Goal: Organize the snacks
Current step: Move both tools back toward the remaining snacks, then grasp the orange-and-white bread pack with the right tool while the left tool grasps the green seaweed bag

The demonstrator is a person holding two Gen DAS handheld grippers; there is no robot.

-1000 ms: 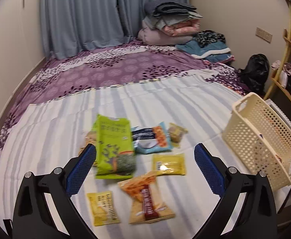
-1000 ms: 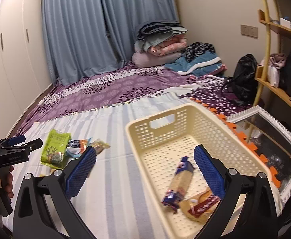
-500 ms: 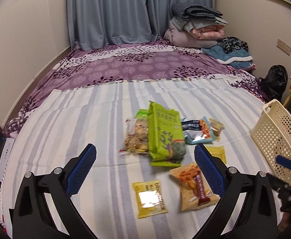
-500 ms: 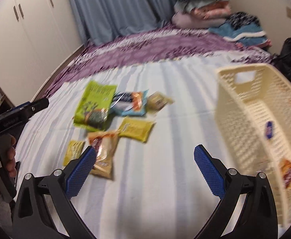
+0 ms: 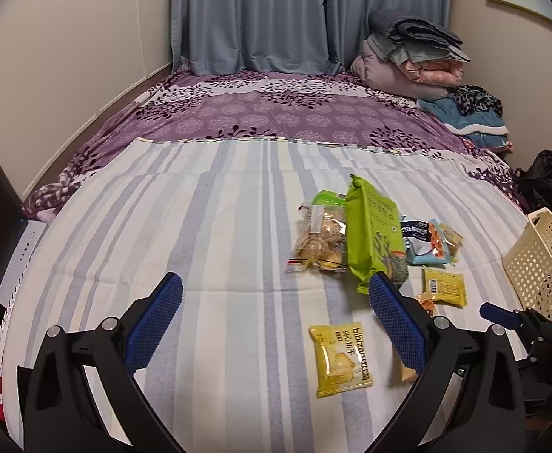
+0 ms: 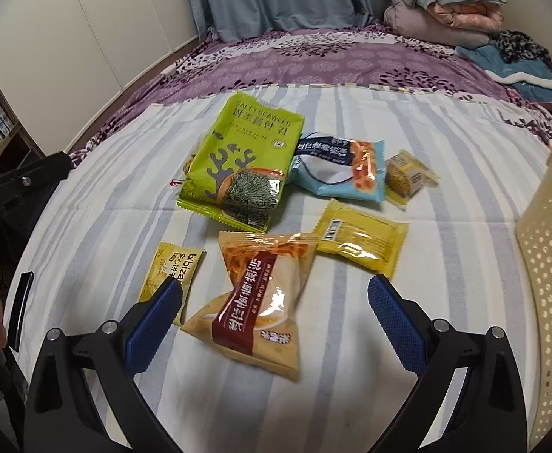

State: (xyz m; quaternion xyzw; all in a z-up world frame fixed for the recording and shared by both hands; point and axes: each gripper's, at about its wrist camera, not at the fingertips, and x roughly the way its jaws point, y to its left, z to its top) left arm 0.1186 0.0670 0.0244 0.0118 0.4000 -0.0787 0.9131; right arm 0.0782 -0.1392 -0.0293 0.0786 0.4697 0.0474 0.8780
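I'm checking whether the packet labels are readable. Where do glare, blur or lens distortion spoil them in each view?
Right wrist view: white glare on the orange packet, the barcode packet and the blue packet; the seaweed bag reads cleanly. Left wrist view: glare across the bibiza packet, its lettering still legible. Both views: fisheye bends the stripes and the basket near the edges.

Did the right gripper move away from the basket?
Yes. The right gripper swung left, from over the cream basket to above the orange snack packet; the basket now sits at the right edge.

Right gripper (image 6: 275,321), jaws wide: orange snack bag (image 6: 259,302) lies between fingers; yellow packet (image 6: 171,271) touches left finger; cream basket (image 6: 549,264) walls right side. Left gripper (image 5: 275,321): bare striped sheet (image 5: 208,234) ahead, left.
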